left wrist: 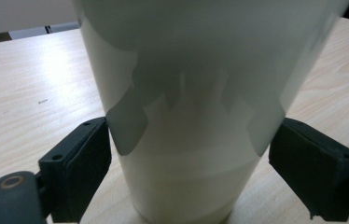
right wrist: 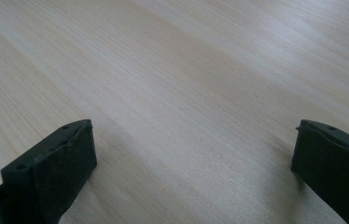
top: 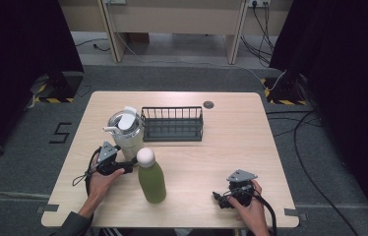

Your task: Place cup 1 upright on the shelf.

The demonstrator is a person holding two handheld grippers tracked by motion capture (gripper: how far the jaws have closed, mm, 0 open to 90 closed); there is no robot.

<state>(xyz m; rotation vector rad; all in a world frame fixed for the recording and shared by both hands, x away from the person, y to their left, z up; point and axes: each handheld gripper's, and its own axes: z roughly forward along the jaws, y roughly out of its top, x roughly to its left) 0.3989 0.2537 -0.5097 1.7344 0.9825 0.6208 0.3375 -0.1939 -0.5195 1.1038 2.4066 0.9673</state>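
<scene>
step: grasp | left hand-held gripper (left wrist: 189,154) open, jaws either side of white cup (left wrist: 196,116) on bench (top: 231,147) by rack (top: 172,124) | right hand-held gripper (right wrist: 193,172) open (idle) | next: likely squeeze evenly, lift upright

We see our left claw (left wrist: 191,158) spread wide around the lower body of a white tumbler (left wrist: 196,116) that stands upright on the pale wood worktop (left wrist: 28,98). One black jaw sits just beside the tumbler's wall on each side, and we cannot tell whether either one touches it.
</scene>
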